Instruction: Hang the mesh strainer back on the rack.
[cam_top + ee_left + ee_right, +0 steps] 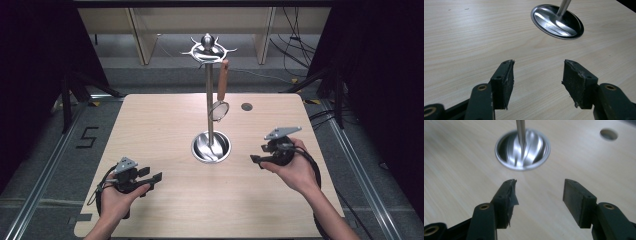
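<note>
Strainer (220,100), with a brown handle and round mesh head, hangs from 1 hook at the top of the steel rack (210,107), whose round base stands at the centre of the table (160,125). Right tool (256,160), jaws apart and empty, sits just right of the base. Left tool (150,177), jaws apart and empty, sits near the front-left edge.
</note>
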`<state>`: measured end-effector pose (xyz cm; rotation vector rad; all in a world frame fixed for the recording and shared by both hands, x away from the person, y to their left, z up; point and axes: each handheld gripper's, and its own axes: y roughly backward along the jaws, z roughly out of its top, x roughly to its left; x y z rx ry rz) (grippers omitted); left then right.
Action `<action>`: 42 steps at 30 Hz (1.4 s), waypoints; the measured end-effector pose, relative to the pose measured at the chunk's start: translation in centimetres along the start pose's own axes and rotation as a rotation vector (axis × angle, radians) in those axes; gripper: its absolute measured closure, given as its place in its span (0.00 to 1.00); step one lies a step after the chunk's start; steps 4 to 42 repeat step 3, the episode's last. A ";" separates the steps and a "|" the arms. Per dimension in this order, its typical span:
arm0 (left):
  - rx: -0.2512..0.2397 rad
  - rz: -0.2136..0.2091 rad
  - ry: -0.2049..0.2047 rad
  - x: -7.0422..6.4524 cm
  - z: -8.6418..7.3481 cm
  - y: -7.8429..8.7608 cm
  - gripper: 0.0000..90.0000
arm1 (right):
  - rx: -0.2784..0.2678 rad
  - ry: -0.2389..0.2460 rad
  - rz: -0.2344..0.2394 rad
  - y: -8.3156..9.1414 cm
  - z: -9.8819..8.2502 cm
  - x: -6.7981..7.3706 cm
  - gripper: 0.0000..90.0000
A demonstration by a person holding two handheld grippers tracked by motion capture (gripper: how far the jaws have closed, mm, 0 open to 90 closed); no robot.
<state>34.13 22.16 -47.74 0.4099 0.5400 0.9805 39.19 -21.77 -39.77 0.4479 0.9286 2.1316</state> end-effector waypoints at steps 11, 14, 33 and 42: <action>0.013 0.006 0.003 -0.1 0.0 -0.2 0.46 | -0.009 -0.043 0.012 -1.1 -2.4 -0.3 0.50; 0.013 0.006 0.003 -0.1 0.0 -0.2 0.46 | -0.009 -0.043 0.012 -1.1 -2.4 -0.3 0.50; 0.013 0.006 0.003 -0.1 0.0 -0.2 0.46 | -0.009 -0.043 0.012 -1.1 -2.4 -0.3 0.50; 0.013 0.006 0.003 -0.1 0.0 -0.2 0.46 | -0.009 -0.043 0.012 -1.1 -2.4 -0.3 0.50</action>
